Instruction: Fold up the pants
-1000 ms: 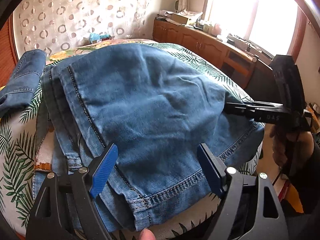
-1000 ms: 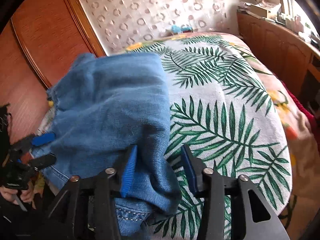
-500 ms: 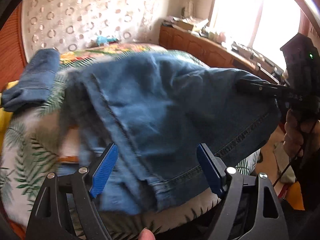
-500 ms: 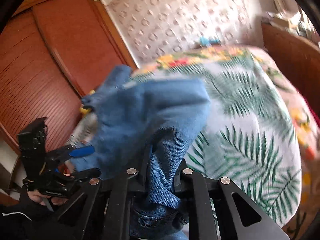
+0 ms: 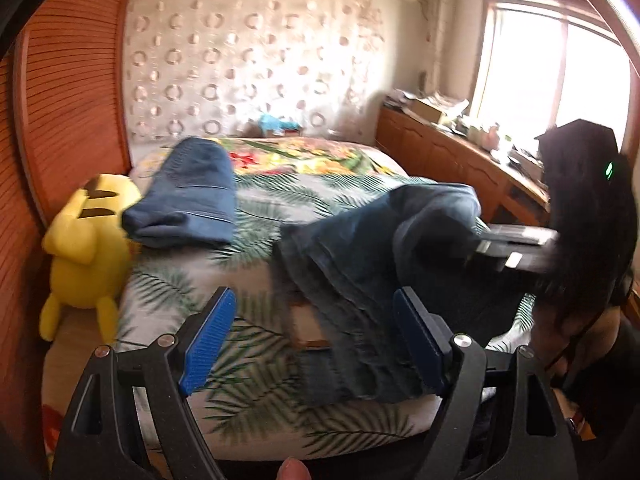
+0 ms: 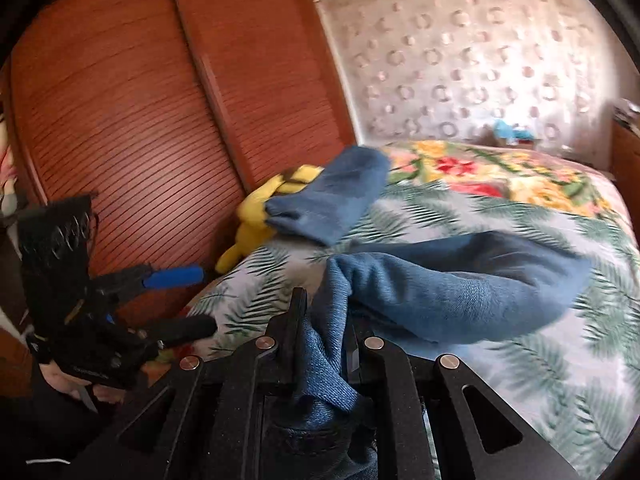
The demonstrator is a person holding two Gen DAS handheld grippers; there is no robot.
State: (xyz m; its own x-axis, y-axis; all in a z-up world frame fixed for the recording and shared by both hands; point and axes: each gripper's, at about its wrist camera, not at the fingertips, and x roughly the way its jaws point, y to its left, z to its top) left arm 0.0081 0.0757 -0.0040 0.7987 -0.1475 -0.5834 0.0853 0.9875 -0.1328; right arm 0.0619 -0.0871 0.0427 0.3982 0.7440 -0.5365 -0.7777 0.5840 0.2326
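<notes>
The blue jeans [image 5: 372, 264] lie bunched on the palm-print bedspread [image 5: 256, 364], lifted at their right end. My right gripper [image 6: 325, 332] is shut on a fold of the jeans [image 6: 452, 284] and holds it above the bed; it also shows at the right of the left wrist view [image 5: 486, 240]. My left gripper [image 5: 312, 340] is open and empty, held back above the bed's near edge, left of the jeans. It shows at the left of the right wrist view [image 6: 188, 300], jaws apart.
A second folded pair of jeans [image 5: 188, 200] lies at the bed's far left beside a yellow plush toy [image 5: 86, 240]. A wooden slatted wardrobe [image 6: 132, 120] stands left of the bed. A wooden sideboard [image 5: 452, 160] runs under the window on the right.
My right gripper closed on the jeans' edge and lifted it, pulling the cloth right. My left gripper stayed open and drew back and up, off the jeans.
</notes>
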